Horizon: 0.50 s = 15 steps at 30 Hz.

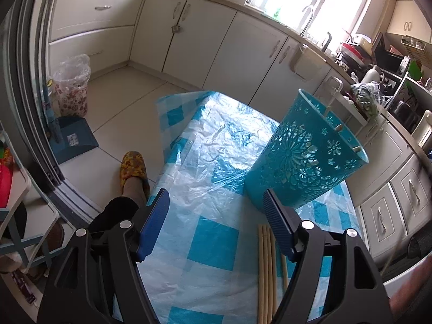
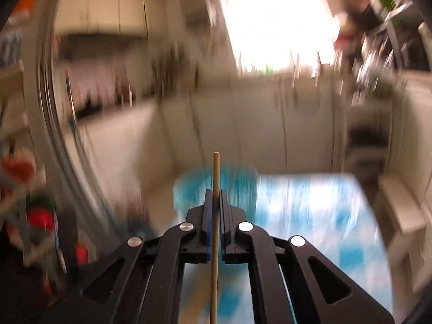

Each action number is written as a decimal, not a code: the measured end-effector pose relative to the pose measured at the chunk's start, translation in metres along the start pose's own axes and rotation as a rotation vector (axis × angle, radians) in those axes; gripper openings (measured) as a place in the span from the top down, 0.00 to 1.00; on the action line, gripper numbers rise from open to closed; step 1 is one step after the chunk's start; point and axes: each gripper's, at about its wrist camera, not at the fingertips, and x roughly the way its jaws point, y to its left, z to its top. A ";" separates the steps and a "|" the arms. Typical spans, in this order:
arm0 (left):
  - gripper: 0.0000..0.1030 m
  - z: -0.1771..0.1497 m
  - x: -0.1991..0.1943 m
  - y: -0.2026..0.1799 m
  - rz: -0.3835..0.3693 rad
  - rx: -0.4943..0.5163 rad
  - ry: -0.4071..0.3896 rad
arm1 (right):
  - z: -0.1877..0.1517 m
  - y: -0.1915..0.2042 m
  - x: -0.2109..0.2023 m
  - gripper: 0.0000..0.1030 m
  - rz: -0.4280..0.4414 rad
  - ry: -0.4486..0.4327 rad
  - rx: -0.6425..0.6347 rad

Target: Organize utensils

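A teal cut-out holder [image 1: 305, 156] stands on the blue-and-white checked table cover [image 1: 213, 237], with several pale chopstick ends showing inside its rim. My left gripper [image 1: 216, 210] hovers open just short of it, nothing between its blue pads. Several loose wooden chopsticks [image 1: 266, 270] lie on the cover under its right finger. In the blurred right wrist view my right gripper [image 2: 215, 191] is shut on a single wooden chopstick [image 2: 216, 170], which runs straight up between the pads. The teal holder [image 2: 213, 186] sits smeared behind the tip.
White kitchen cabinets [image 1: 210, 40] ring the floor beyond the table. A lined waste bin [image 1: 71, 86] and a dustpan [image 1: 73, 137] stand on the tiles at left. A person's slippered foot [image 1: 133, 170] is beside the table. A cluttered counter [image 1: 378, 62] runs along the right.
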 end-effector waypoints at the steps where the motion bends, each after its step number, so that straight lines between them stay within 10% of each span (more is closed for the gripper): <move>1: 0.34 0.000 -0.003 -0.002 0.002 0.003 -0.016 | 0.011 0.001 -0.002 0.95 0.000 -0.079 0.010; 7: 0.34 0.003 -0.018 -0.002 0.025 -0.005 -0.095 | 0.045 -0.001 0.030 0.95 -0.030 -0.389 0.100; 15: 0.34 0.007 -0.013 0.006 0.025 -0.019 -0.116 | 0.024 -0.022 0.087 0.95 -0.065 -0.312 0.151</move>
